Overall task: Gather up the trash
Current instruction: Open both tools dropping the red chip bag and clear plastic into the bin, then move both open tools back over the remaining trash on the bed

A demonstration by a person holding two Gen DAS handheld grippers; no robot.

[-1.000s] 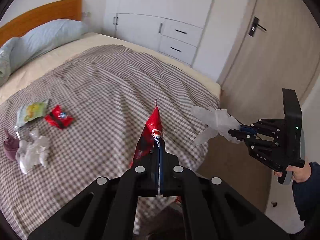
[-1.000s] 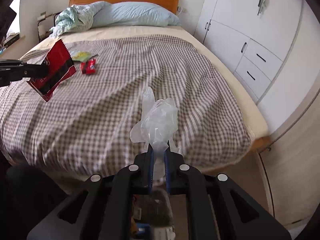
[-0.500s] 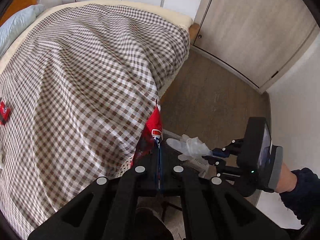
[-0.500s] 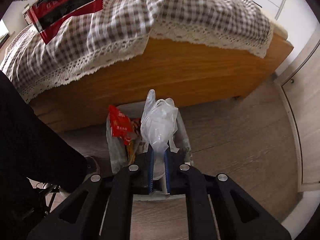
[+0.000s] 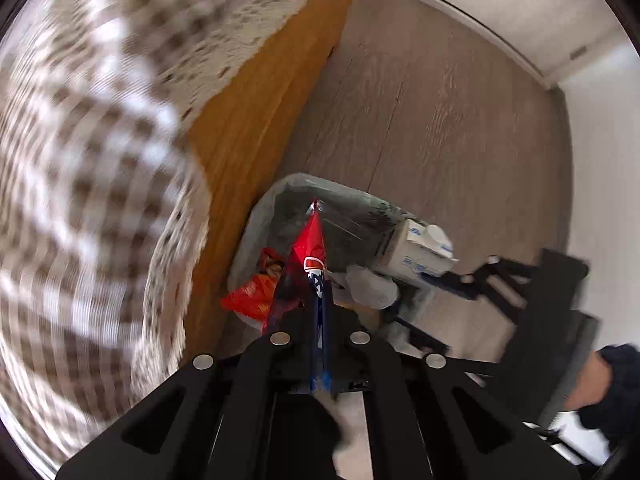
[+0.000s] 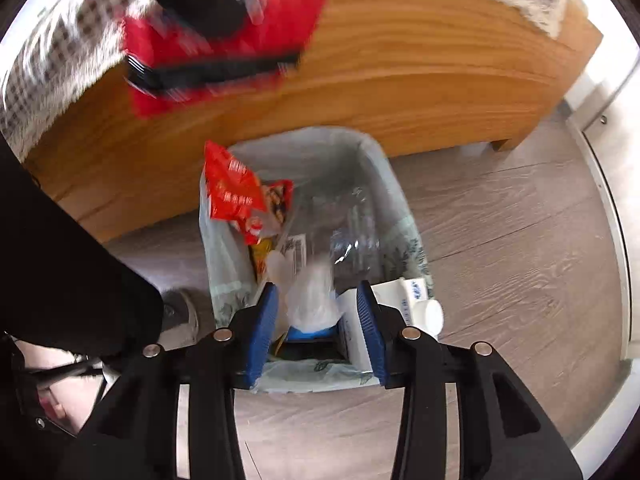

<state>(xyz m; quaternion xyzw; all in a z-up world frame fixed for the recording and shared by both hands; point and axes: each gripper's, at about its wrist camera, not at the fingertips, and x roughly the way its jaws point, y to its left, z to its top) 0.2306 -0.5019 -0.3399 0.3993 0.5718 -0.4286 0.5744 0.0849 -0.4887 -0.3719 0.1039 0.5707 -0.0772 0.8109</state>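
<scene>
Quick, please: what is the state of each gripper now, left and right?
Left gripper: shut on the red snack wrapper, above the trash bin.
Right gripper: open, with the clear plastic bag loose between its fingers.

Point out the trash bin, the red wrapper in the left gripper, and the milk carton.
trash bin point(image 6: 396, 216), right wrist view, bag-lined right rim.
red wrapper point(image 5: 310, 248), left wrist view, upper part above the fingers.
milk carton point(image 5: 420, 254), left wrist view, white side panel.
</scene>
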